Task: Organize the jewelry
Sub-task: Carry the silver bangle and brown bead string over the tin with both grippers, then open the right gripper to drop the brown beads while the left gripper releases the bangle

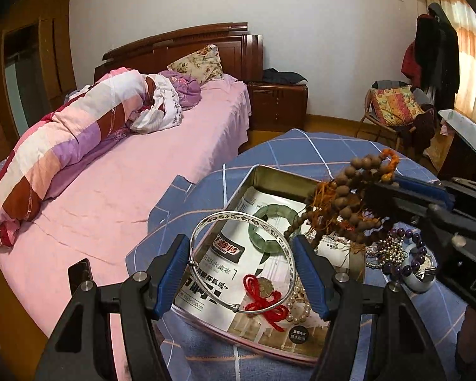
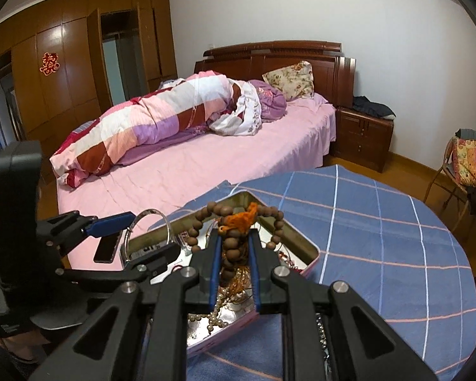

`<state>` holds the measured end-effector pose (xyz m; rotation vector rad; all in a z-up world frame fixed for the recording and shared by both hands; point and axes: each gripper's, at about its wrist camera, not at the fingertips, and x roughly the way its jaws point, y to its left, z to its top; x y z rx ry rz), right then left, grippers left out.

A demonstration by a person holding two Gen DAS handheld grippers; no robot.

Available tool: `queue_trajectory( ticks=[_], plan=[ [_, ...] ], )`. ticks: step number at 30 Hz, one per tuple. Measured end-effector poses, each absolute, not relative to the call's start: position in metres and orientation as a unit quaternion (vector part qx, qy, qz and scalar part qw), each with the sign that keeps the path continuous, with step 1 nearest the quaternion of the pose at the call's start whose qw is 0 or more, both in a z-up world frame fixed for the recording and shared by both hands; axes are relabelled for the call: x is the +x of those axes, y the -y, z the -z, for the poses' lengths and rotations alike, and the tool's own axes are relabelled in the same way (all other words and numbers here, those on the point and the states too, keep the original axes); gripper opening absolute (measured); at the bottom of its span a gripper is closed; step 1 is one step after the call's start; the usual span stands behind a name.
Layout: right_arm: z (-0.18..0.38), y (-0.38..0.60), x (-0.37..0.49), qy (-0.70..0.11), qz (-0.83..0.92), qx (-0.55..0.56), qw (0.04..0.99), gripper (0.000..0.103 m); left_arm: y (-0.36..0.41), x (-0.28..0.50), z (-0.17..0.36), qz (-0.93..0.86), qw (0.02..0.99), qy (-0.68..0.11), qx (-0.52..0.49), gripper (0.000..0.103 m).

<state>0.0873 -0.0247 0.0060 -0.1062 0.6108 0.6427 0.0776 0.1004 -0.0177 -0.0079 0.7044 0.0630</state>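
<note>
Tin (image 1: 271, 171) floor half hidden behind gripper-held silver bangle (image 1: 242, 262), wooden beads (image 2: 234, 238).

So there's a silver bangle (image 1: 241, 262) held up over the metal tin (image 1: 282, 174), engraved band, pinched at both sides. The brown wooden bead strand (image 1: 349, 203) with orange tassels is bunched up and hanging in the air above the tin's right side. Inside the tin: a pale green jade bracelet (image 1: 271, 225), a coin on red cord (image 1: 265, 289) and a pearl string (image 1: 300, 304), all on printed paper. A purple bead bracelet (image 1: 409, 250) lies right of the tin.
</note>
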Motion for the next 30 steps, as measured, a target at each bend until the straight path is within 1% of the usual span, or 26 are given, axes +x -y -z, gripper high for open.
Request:
queue_trajectory(
  ticks=[17,27,30],
  plan=[
    [0.023,0.020,0.103,-0.338,-0.306,-0.055,0.888,0.019,-0.100,0.087,0.038,-0.032,0.925,-0.378,0.003,0.067],
    [0.034,0.017,0.105,-0.354,-0.312,-0.056,0.880,0.019,-0.100,0.088,0.040,-0.034,0.923,-0.384,0.005,0.067],
    [0.036,0.018,0.105,-0.357,-0.312,-0.052,0.879,0.023,-0.098,0.087,0.039,-0.035,0.923,-0.383,0.006,0.067]
  ],
)
